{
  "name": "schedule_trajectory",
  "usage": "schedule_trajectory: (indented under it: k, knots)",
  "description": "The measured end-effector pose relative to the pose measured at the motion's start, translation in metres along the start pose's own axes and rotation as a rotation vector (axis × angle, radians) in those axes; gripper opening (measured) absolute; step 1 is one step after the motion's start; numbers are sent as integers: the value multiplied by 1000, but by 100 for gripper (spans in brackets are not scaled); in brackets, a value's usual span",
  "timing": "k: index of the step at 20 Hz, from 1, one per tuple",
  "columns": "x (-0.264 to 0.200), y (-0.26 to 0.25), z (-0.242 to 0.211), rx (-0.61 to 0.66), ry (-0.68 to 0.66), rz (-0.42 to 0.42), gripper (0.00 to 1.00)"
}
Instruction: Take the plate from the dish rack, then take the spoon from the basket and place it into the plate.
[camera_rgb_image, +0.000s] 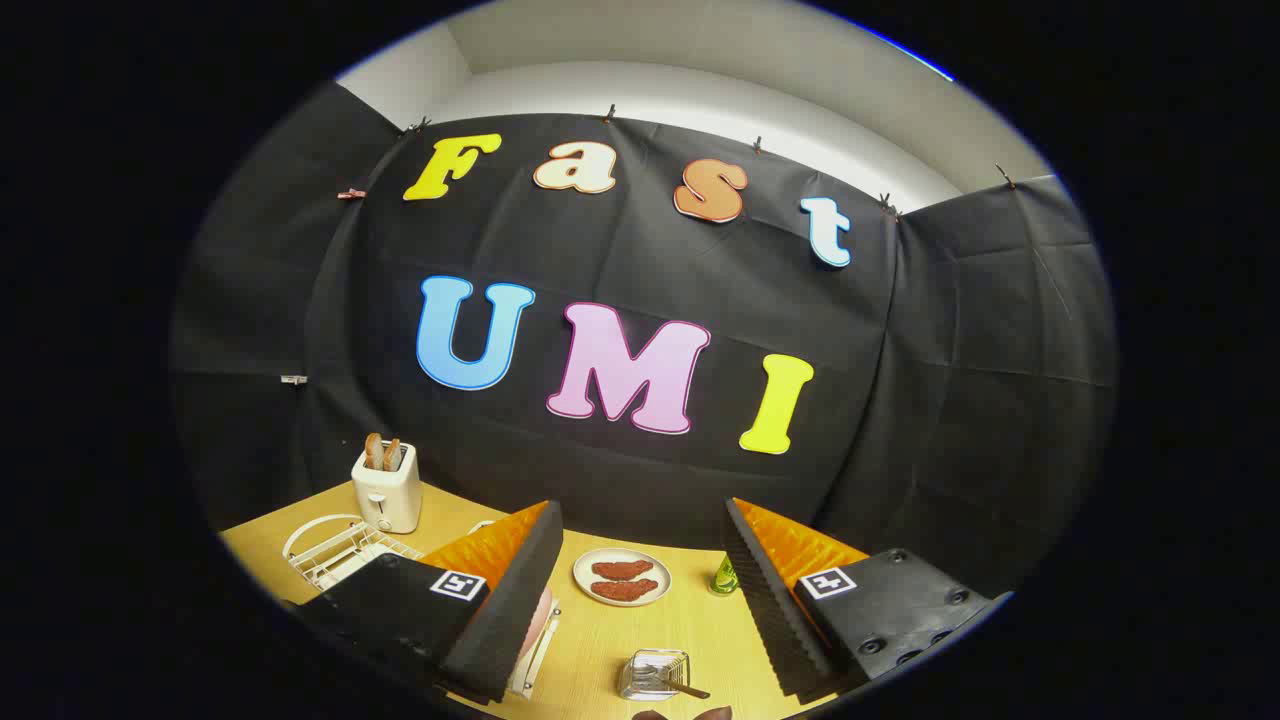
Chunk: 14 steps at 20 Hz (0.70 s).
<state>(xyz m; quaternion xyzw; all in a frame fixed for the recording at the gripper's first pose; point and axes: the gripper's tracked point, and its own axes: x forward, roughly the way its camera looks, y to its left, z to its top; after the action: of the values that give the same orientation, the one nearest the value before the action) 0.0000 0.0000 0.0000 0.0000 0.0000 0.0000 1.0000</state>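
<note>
— Counts first, please: what sits on the wooden table (640, 625)?

— One white toaster (386, 489) with two slices of toast standing in it, at the lower left of the frame; one white wire dish rack (335, 552) just below and left of it; one round plate (621, 577) bearing two reddish-brown pieces of food; one small green bottle (724, 577) to the right of that plate; one clear basket (655, 674) at the bottom centre.

— And the task's own things?

— A pink plate (541, 612) shows as a thin sliver behind the left finger, standing on edge in a white frame (most of it is hidden, so I cannot tell more). A dark handle, likely the spoon (686, 689), pokes out of the basket toward the lower right.

— What of the gripper (640, 545)?

— Its two fingers are spread wide with nothing between them; the plate of food lies in the gap, beyond the tips, and the basket is nearer, low between them.

— Anything in the way?

— The left finger covers the pink plate; the green bottle stands just beside the right finger.
</note>
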Motion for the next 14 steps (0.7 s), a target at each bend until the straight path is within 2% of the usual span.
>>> schedule_trajectory:
  k: [14]
  knots:
    - [3, 0, -2, -14, 2, -13, 97]
